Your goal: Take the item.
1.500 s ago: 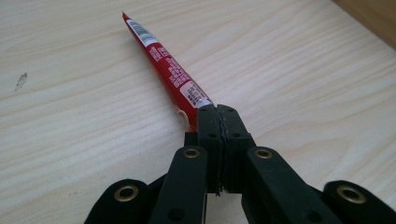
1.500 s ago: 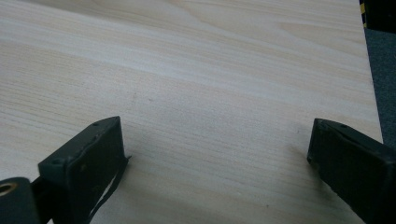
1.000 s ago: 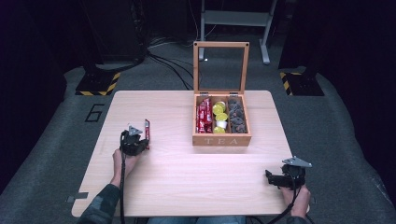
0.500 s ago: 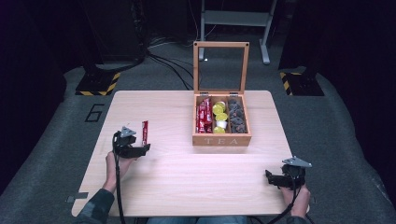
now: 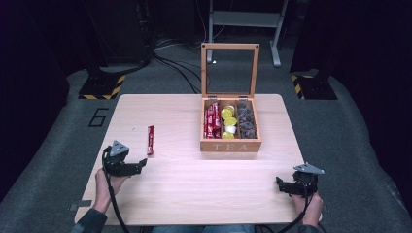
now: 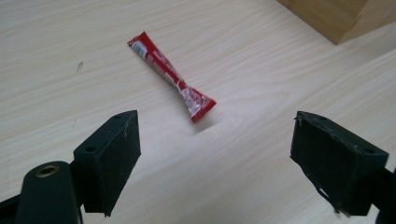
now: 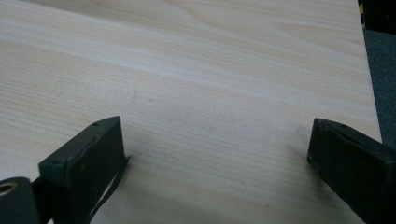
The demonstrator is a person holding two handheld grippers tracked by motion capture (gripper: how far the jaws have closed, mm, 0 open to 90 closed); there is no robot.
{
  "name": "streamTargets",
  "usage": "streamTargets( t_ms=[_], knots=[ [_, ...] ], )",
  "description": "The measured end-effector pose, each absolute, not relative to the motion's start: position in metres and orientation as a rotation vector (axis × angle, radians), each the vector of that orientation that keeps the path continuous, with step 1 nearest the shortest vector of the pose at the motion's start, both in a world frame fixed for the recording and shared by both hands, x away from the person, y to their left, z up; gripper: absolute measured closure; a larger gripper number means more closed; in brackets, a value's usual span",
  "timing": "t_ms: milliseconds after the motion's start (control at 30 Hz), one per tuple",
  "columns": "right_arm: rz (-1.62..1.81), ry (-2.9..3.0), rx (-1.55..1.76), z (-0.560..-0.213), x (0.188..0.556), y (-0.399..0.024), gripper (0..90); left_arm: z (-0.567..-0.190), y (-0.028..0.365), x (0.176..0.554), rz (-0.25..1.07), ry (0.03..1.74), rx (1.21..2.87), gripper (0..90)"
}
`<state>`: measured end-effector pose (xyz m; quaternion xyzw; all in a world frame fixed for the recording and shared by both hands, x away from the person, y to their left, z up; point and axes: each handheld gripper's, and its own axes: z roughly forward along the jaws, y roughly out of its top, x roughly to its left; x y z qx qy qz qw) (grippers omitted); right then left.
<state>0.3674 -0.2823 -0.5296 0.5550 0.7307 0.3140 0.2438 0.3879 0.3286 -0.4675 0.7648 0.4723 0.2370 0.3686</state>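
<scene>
In the high view, the left gripper (image 5: 141, 164) is near the front-left edge of the wooden table (image 5: 184, 194), and the right gripper (image 5: 281, 183) is near the front-right corner. Both are released, with nothing between the jaws. The jaws of the left gripper have just been opening.

The red sachet (image 5: 150, 140) lies flat on the table, just beyond the left gripper and apart from it. The left gripper view shows what the high view cannot: the sachet (image 6: 171, 77) is pinched narrow in its middle, and its nearer end lifts a little and throws a small shadow. The right gripper view shows bare wood grain between the 2 spread jaws of the right gripper (image 7: 217, 163).

1 second ago the left gripper was at the sachet; now it is nearer to the person and the sachet is alone. The right gripper has not moved.

In the high view the long axis of the sachet runs from near to far, almost parallel to the left edge of the table. Farther, to the right, the wooden tea box (image 5: 231, 145) stands with its lid raised.
</scene>
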Motion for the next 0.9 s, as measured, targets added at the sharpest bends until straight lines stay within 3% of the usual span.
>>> streamTargets(
  t_ms=[600,900],
  knots=[
    [0.862,1.997,1.521,-0.53,0.367,-0.282,3.4,-0.522,0.365,0.346,0.588,1.379,1.965,14.3],
    [0.86,2.006,1.516,-0.53,0.369,-0.283,3.1,-0.531,0.368,0.342,0.619,1.389,1.948,13.7]
  ],
)
